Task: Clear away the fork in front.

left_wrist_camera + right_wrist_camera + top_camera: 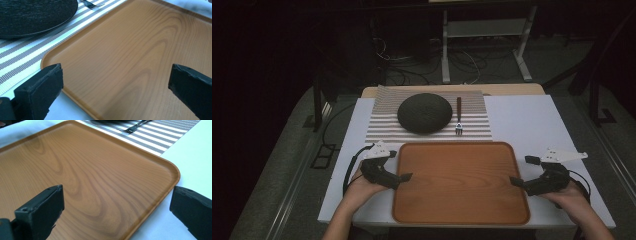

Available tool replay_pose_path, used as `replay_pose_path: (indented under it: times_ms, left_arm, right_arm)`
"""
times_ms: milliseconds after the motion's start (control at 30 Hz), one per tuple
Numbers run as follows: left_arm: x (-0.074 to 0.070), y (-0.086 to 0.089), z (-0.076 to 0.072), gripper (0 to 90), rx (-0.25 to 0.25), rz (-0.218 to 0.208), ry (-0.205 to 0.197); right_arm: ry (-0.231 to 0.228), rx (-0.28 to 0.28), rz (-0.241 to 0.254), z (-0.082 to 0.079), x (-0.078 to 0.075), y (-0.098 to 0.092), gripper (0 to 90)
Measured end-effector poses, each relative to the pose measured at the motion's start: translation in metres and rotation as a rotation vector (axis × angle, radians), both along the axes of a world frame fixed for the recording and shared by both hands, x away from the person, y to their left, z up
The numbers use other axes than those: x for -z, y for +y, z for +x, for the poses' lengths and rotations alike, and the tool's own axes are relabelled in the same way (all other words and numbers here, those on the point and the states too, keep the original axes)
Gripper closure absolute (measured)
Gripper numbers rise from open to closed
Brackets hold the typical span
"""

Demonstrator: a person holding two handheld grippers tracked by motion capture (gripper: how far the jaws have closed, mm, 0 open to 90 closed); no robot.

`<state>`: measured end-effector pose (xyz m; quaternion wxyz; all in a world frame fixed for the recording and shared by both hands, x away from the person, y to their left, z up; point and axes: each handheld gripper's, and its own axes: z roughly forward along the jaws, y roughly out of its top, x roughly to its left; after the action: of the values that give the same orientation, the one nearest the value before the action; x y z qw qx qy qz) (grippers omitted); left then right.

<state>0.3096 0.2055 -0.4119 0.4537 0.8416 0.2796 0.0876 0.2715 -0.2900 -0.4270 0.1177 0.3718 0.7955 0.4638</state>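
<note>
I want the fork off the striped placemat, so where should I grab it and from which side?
Grip the dark handle of the metal fork across its width, coming straight down from above. It lies flat on the striped placemat, tines toward the wooden tray, close beside the dark round plate.

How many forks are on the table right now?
1. The fork lies on the striped placemat, just right of the dark plate, behind the wooden tray. I see no others.
</note>
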Motion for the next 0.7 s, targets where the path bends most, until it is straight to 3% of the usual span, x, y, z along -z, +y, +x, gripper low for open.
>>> replay_pose_path:
  times_ms: [700]
  left_arm:
    - [0.002, -0.002, 0.002, 0.0, 0.018, -0.006, 0.003]
  right_arm:
    - [0.024, 0.029, -0.004, 0.016, -0.006, 0.007, 0.0]
